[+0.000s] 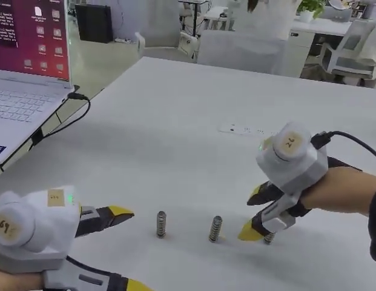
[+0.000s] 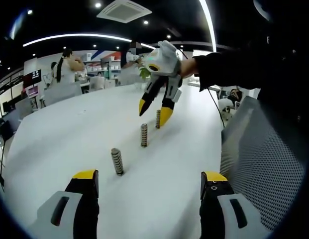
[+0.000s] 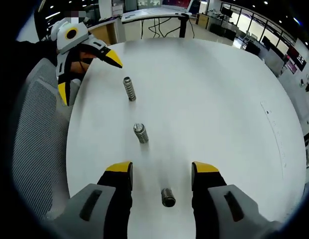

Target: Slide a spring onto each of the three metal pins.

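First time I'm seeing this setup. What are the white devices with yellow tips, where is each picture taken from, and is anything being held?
There is no robot here: a person holds a hand-held gripper in each hand. The head view comes from a headset camera looking down at the white table, with the left gripper at lower left and the right gripper at right. The two round pictures come from a camera on each gripper, looking out along its own yellow-tipped jaws. Three small springs stand upright in a row, seemingly on pins: the first spring, the middle spring and the last spring. A laptop sits at far left. Both pairs of jaws are open and nothing is held. The right gripper's jaws straddle the last spring without closing on it.
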`<state>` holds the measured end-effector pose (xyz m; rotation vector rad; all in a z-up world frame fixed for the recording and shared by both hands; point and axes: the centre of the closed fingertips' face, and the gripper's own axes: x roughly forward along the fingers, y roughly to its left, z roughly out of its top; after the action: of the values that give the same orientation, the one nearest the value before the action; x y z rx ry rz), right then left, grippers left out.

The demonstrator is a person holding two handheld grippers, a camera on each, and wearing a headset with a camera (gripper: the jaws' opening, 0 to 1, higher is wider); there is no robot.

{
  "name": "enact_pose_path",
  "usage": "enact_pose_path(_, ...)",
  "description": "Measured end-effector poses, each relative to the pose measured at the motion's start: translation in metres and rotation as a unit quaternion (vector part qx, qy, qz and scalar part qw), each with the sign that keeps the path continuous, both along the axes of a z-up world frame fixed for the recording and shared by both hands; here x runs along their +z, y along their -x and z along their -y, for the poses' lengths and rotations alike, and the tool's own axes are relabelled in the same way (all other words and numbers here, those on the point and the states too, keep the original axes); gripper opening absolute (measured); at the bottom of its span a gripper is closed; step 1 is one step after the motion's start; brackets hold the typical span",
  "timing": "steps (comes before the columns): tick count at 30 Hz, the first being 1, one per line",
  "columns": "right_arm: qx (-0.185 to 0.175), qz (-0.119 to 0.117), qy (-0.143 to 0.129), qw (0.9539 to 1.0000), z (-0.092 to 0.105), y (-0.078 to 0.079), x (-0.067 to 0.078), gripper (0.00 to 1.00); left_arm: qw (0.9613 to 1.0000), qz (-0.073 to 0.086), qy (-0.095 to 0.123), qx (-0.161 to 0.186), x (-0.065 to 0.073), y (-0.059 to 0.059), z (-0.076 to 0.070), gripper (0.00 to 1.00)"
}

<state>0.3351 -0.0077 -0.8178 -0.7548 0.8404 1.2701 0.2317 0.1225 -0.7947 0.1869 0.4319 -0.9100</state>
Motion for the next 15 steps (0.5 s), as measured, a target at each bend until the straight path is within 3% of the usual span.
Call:
enact_pose_path(8,-0.042,0.005,-0.042,0.9982,0.019,-0.002,0.002,0.56,1.0000,-0.004,-0.004,-0.007,-0.001,-0.001,0.002,0.81)
enact_pose_path(15,-0.068,0.016,-0.063,0.9956,0.037,0.004,0.002,0.62,0.9999,-0.006,-0.005,-0.009,-0.002,-0.003,0.003,0.82)
